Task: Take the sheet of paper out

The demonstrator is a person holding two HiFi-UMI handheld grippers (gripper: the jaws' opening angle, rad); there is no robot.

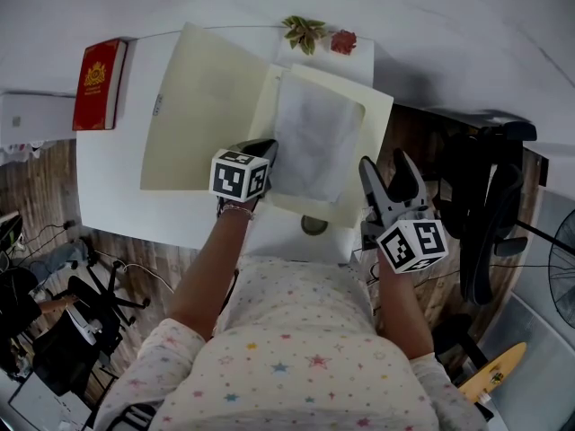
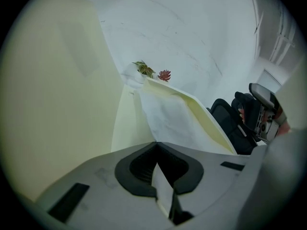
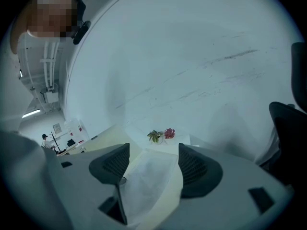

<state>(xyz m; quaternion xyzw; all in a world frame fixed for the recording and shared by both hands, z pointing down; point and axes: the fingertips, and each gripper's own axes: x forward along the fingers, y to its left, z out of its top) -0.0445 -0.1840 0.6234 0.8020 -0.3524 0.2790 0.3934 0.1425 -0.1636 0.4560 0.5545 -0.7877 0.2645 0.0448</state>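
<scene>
Left tool (image 1: 262, 147) pinched shut on the near left edge of the sheet of paper (image 1: 314, 137), resting on the right half of an open cream folder (image 1: 202, 106) on the white counter (image 1: 108, 178). Right tool (image 1: 384, 164) spread apart, empty, just beside the folder's right edge. Red booklet (image 1: 99, 83) at the counter's left end.

The open cream card folder (image 1: 207, 106) looks stiff, smooth and matt. On the folder's right leaf, the thin white sheet of paper (image 1: 314, 137) is matt too, faintly mottled grey and softly bowed. Under the folder, the white bench (image 1: 108, 178) is smooth with a dull sheen. Left of the folder, the red booklet (image 1: 99, 83) carries gilt print on its cover. The left tool (image 1: 263, 148) and the right tool (image 1: 384, 164) are matt grey plastic with black ribbed pads (image 3: 194, 169). Farther left of the folder, the brown wooden floor (image 1: 36, 187) shows grain.
</scene>
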